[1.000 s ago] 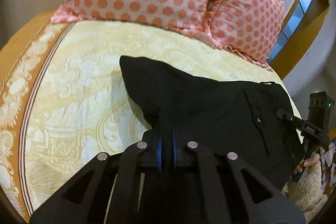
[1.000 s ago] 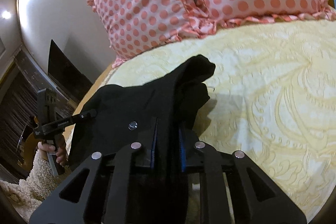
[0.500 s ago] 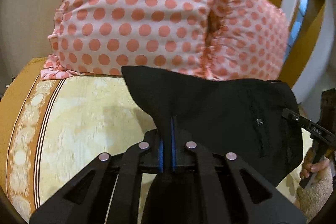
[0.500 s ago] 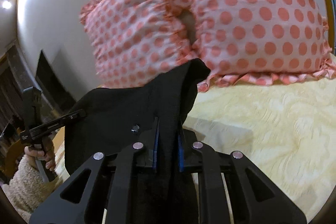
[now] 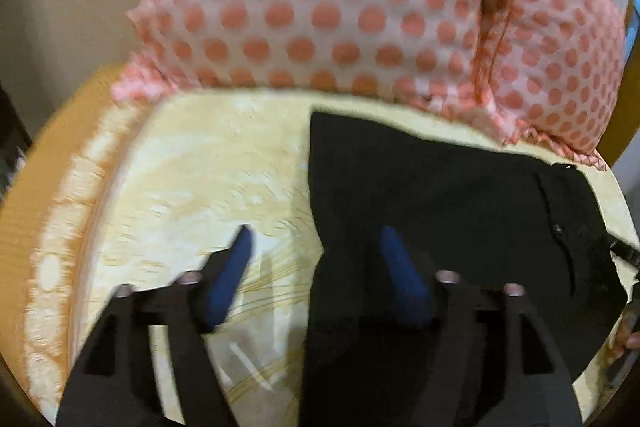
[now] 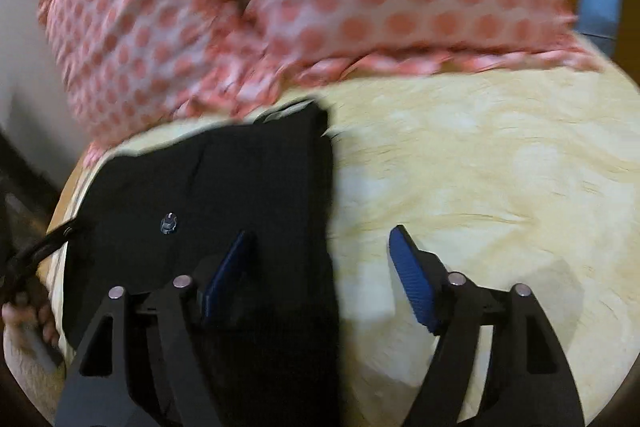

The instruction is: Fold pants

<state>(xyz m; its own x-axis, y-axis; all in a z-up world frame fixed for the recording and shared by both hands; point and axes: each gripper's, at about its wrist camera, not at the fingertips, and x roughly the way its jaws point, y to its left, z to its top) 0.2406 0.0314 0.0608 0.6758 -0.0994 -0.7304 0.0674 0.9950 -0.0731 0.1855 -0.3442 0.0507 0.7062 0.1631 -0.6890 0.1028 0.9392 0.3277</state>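
Both grippers, left and right, have just spread their jaws wide, releasing the black pants, which lie folded on the bed near the pillows; this fold looks complete.

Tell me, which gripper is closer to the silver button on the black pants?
Right. The right gripper is open over the pants edge nearest the button; the left gripper is open at the opposite edge, farther away.

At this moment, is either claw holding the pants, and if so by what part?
Nothing is held. The left claw and the right claw are both open above the black pants, which lie on the yellow bedspread.
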